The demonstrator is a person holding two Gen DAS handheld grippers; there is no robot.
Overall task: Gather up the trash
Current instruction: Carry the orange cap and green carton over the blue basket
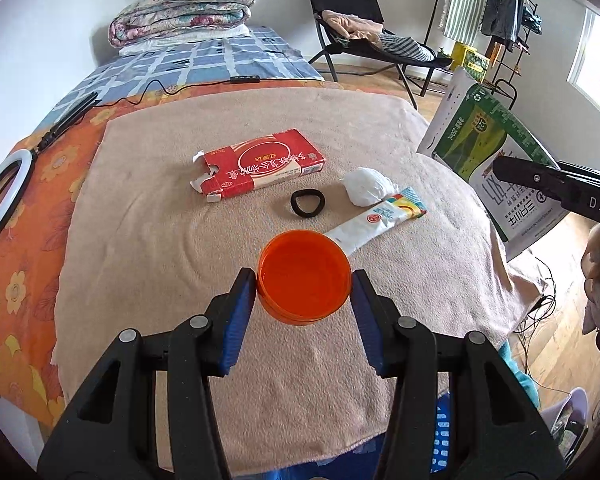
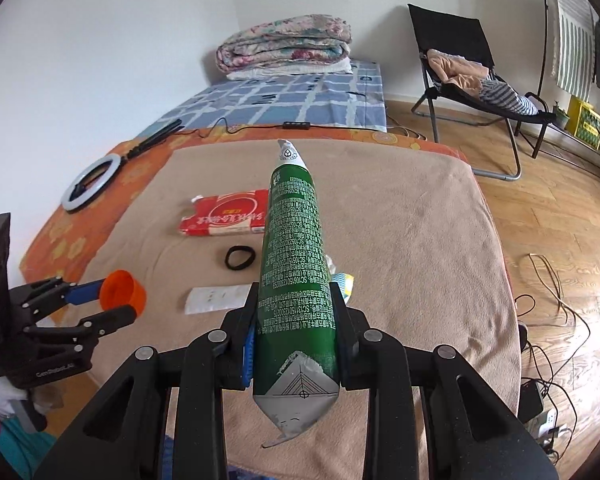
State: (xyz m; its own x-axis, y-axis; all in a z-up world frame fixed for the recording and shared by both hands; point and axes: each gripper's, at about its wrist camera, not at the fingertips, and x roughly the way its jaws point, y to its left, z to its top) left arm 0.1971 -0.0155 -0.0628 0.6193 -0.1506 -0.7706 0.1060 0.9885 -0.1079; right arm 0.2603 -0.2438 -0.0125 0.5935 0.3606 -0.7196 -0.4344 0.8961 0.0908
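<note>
A flattened green carton [image 2: 296, 276], printed with fine white text and torn grey at its near end, is pinched between the fingers of the right claw [image 2: 296, 344] and held above the towel-covered worktop [image 2: 412, 240]. The left claw [image 1: 304, 292] grips a round orange plastic cup [image 1: 304, 276] by its rim, mouth facing the camera. On the beige terry towel lie a torn red cardboard box [image 1: 256, 170], a black hair tie [image 1: 307, 202], a crumpled white tissue [image 1: 366, 186] and a long glossy sachet [image 1: 376, 220].
</note>
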